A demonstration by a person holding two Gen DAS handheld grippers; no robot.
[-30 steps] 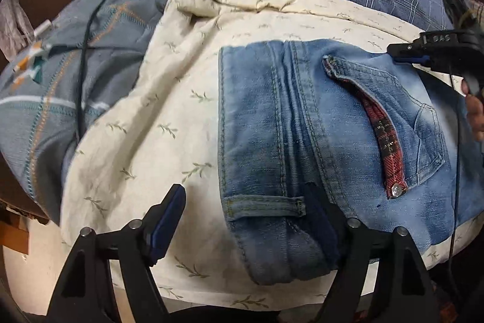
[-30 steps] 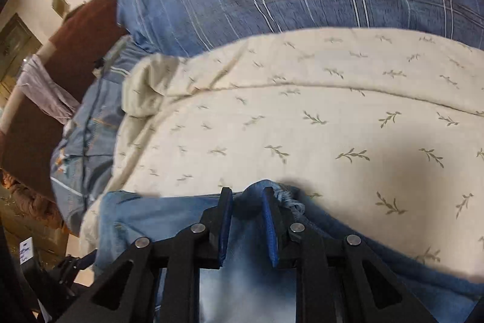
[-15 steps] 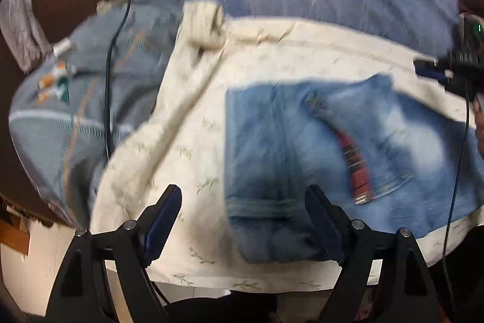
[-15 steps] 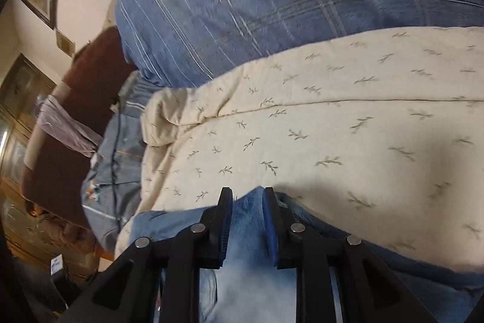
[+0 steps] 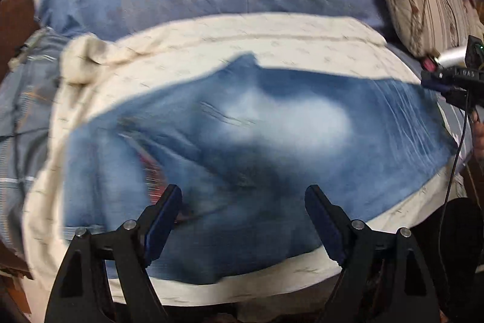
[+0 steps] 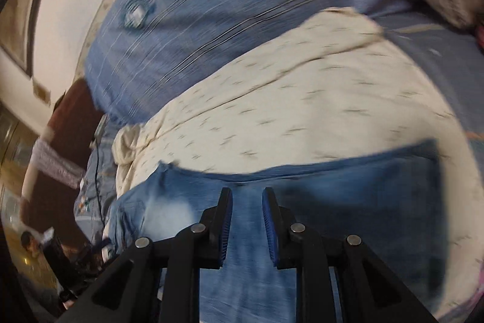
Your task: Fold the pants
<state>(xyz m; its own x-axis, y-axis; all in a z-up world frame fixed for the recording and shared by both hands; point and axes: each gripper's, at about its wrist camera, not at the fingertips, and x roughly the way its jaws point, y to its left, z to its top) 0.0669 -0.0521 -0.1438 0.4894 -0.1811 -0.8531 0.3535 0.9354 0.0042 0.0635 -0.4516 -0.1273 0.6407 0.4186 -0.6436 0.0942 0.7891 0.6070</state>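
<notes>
Seen from the left wrist, the jeans (image 5: 242,141) now lie spread wide across the cream sheet (image 5: 272,41), no longer a compact fold; the left gripper (image 5: 243,220) hangs wide open, empty. From the right wrist, the right gripper (image 6: 247,220) stays nearly closed, pinching denim, so it is unfolding.

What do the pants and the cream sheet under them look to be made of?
Pants: denim, apparently, blue with a faded pale patch and a matte finish; the blur hides any weave. Sheet: soft woven cloth, probably cotton, matte cream with small dark sprigs; it bunches and wrinkles at one corner.
</notes>
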